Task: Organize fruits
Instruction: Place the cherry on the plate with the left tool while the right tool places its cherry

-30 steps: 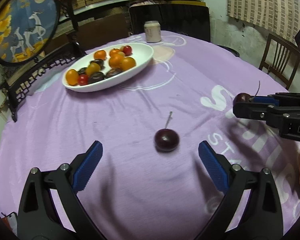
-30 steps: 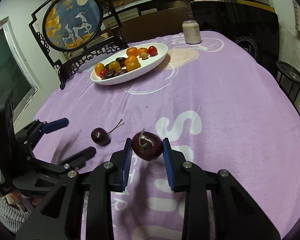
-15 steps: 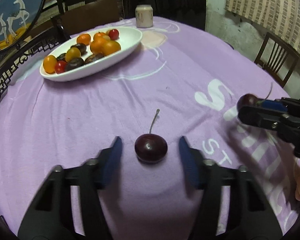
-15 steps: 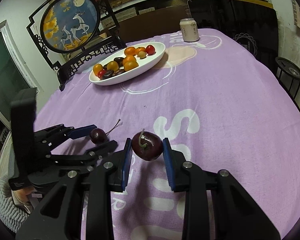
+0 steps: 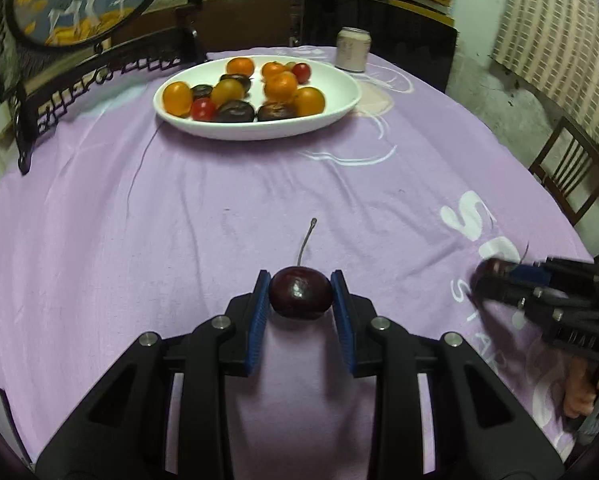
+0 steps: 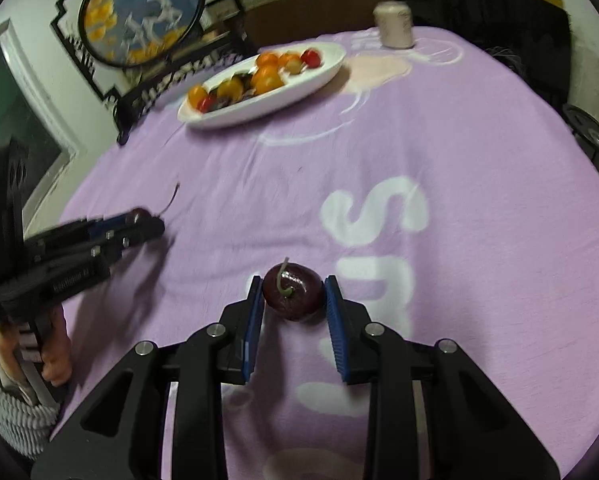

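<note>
My left gripper is shut on a dark cherry with a long stem, close above the purple tablecloth. My right gripper is shut on a second dark cherry with a pale stem. Each gripper shows in the other's view: the right one with its cherry at the right edge, the left one with its cherry at the left. A white oval plate with orange, red and dark fruits stands far across the table; it also shows in the right wrist view.
A pale drink can stands just behind the plate. A round painted screen on a black stand lines the table's far left edge. A wooden chair stands off the table's right side.
My left gripper moved forward and closed on the cherry that lay on the cloth. My right gripper kept its cherry and shifted; both views show motion blur.
</note>
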Tool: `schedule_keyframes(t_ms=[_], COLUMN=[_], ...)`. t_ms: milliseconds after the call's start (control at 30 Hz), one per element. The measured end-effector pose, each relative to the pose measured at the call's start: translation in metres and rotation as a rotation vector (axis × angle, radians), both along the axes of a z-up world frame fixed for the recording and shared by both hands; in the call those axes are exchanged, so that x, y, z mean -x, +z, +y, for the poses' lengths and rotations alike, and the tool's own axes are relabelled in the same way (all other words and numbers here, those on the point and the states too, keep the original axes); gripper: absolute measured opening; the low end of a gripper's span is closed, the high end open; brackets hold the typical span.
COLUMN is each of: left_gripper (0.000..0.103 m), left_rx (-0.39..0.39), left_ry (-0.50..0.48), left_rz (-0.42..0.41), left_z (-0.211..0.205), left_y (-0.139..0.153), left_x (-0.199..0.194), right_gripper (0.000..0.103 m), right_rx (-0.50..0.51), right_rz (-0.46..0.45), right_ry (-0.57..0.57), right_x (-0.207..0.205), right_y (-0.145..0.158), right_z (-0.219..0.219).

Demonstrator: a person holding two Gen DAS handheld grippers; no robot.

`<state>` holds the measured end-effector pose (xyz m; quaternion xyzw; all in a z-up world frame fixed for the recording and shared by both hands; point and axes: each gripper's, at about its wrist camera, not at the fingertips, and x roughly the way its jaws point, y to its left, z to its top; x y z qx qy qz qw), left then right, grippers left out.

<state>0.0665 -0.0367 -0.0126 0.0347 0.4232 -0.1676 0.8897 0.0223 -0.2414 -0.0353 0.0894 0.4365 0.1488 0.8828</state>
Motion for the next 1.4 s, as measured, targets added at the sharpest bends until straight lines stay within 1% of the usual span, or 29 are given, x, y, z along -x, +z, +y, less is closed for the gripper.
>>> schedule_keyframes(t_ms=[67,133,167,200,233,300,367,433,500,600,667,767,833,900,1000,1033,1067,1100,1133,1200,1267,1333,1400], left_gripper=[0.031,0.031,0.031,0.031,0.031,0.031,0.031,0.031,0.031,0.031,0.031,0.031,0.031,0.031,0.031,0.033,0.04,0.061,0.068,0.068,0.069,0.072,0.08], left_rx=[0.037,0.04,0.027,0.02,0.019,0.027,0.038,0.044,0.043,0.039,0.039,0.048,0.032,0.015,0.016,0.011,0.001,-0.008,-0.014,-0.019,0.005,0.018,0.019], left_ry=[0.024,0.049,0.067,0.076,0.086,0.1,0.111,0.116,0.113,0.115,0.115,0.12,0.12,0.126,0.123,0.124,0.128,0.134,0.145,0.149,0.156,0.168,0.195], left_rz=[-0.014,-0.053,-0.095,-0.125,-0.162,-0.205,-0.24,-0.257,-0.256,-0.228,-0.204,-0.164,-0.14,-0.128,-0.105,-0.102,-0.101,-0.104,-0.122,-0.144,-0.149,-0.155,-0.173], left_z=[0.009,0.014,0.016,0.017,0.017,0.016,0.012,0.003,-0.004,-0.011,-0.011,-0.008,-0.008,-0.008,-0.01,-0.011,-0.012,-0.013,-0.013,-0.012,-0.007,-0.003,0.005], left_y=[0.014,0.033,0.047,0.06,0.075,0.094,0.107,0.11,0.107,0.091,0.08,0.061,0.049,0.04,0.031,0.029,0.026,0.025,0.025,0.03,0.035,0.04,0.044], left_x=[-0.007,-0.017,-0.024,-0.03,-0.039,-0.051,-0.068,-0.087,-0.101,-0.128,-0.145,-0.165,-0.174,-0.185,-0.195,-0.196,-0.197,-0.196,-0.194,-0.19,-0.188,-0.184,-0.177], right_gripper=[0.031,0.031,0.031,0.031,0.031,0.031,0.031,0.031,0.031,0.031,0.031,0.031,0.031,0.031,0.031,0.034,0.041,0.058,0.061,0.061,0.061,0.061,0.061], right_rx=[-0.031,-0.039,-0.033,-0.032,-0.04,-0.083,-0.125,-0.172,-0.201,-0.213,-0.204,-0.205,-0.196,-0.154,-0.107,-0.106,-0.113,-0.13,-0.158,-0.175,-0.198,-0.213,-0.219], right_rz=[0.016,-0.005,-0.047,-0.071,-0.112,-0.165,-0.19,-0.204,-0.193,-0.153,-0.101,-0.045,-0.027,-0.004,-0.016,-0.012,-0.002,0.003,-0.012,-0.031,-0.061,-0.09,-0.112], right_ry=[0.019,0.016,0.003,-0.003,-0.013,-0.035,-0.048,-0.067,-0.074,-0.097,-0.109,-0.115,-0.115,-0.106,-0.109,-0.11,-0.112,-0.119,-0.131,-0.128,-0.13,-0.128,-0.116], right_x=[-0.009,-0.023,-0.032,-0.037,-0.048,-0.068,-0.086,-0.107,-0.128,-0.166,-0.193,-0.22,-0.234,-0.243,-0.247,-0.247,-0.247,-0.246,-0.243,-0.239,-0.231,-0.224,-0.217], right_y=[0.009,0.03,0.05,0.062,0.08,0.109,0.123,0.132,0.131,0.116,0.096,0.07,0.058,0.046,0.039,0.038,0.036,0.036,0.038,0.045,0.056,0.067,0.076], right_z=[0.002,0.003,0.003,0.004,0.003,0.001,0.0,-0.001,0.0,0.004,0.009,0.012,0.016,0.023,0.024,0.023,0.022,0.019,0.014,0.01,0.006,0.004,0.006])
